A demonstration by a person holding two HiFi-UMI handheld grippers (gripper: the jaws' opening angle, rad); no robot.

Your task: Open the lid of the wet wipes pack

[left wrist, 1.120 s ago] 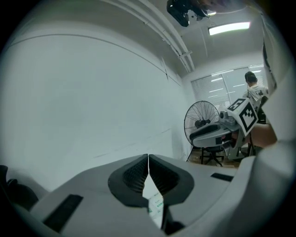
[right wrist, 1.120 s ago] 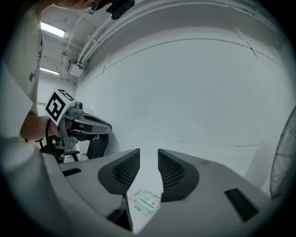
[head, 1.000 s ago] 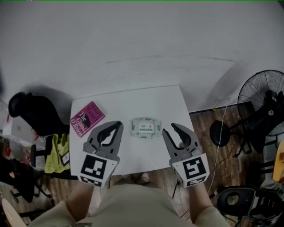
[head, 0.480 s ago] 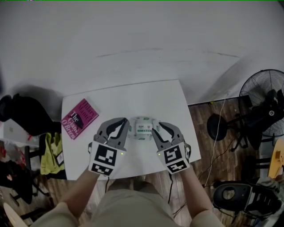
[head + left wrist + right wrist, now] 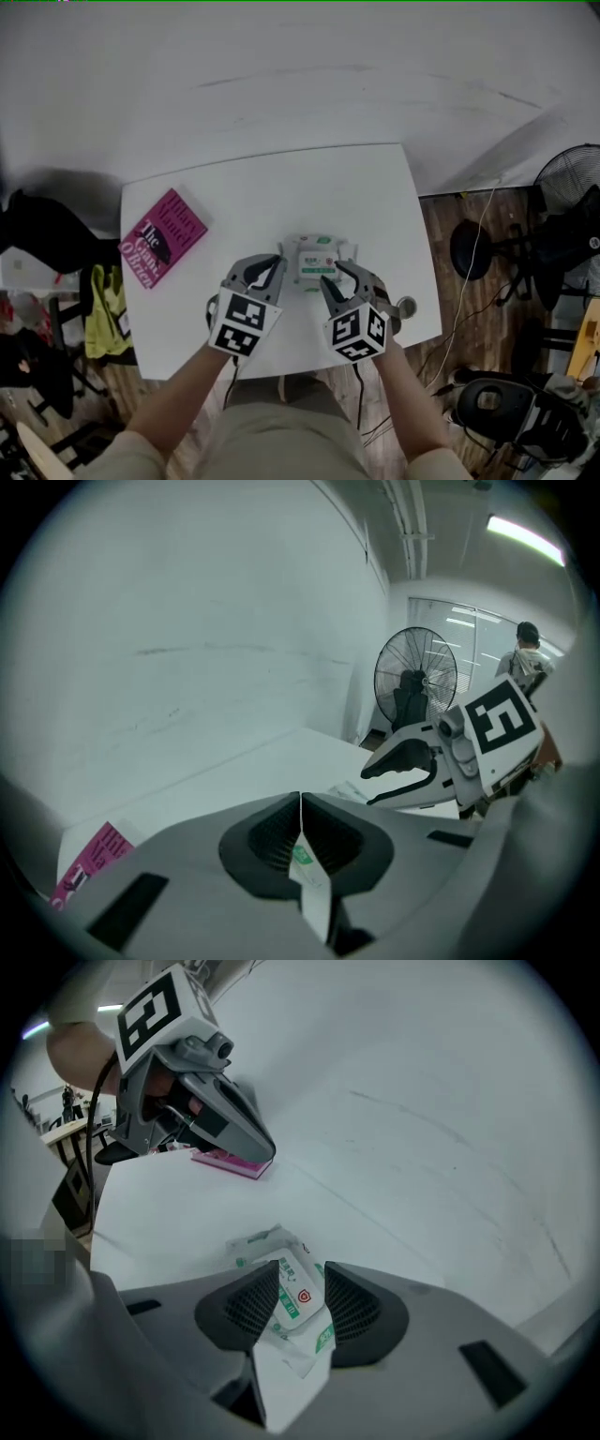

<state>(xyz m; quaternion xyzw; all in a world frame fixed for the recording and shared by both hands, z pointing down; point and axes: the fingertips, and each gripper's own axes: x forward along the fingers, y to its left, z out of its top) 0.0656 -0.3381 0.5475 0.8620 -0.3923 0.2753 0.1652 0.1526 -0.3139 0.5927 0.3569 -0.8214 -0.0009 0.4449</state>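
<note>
The wet wipes pack (image 5: 314,255), white with green print, lies flat near the middle of the white table (image 5: 375,197). My left gripper (image 5: 275,268) hangs just off the pack's left near corner with its jaws shut, the pads meeting at the tip (image 5: 300,799) and nothing gripped. A strip of the pack (image 5: 303,856) shows below them. My right gripper (image 5: 331,275) is over the pack's right near part. Its jaws are opening, and the pack (image 5: 284,1290) shows between the pads (image 5: 349,1305) without being pressed.
A pink book (image 5: 161,236) lies at the table's left edge. A standing fan (image 5: 574,178) and dark chair bases stand on the wooden floor to the right. Clothes and a black chair crowd the left side. A person (image 5: 527,653) stands far off.
Both grippers have come down and drawn inward from the near table edge to the pack. The pack has not moved on the table.
</note>
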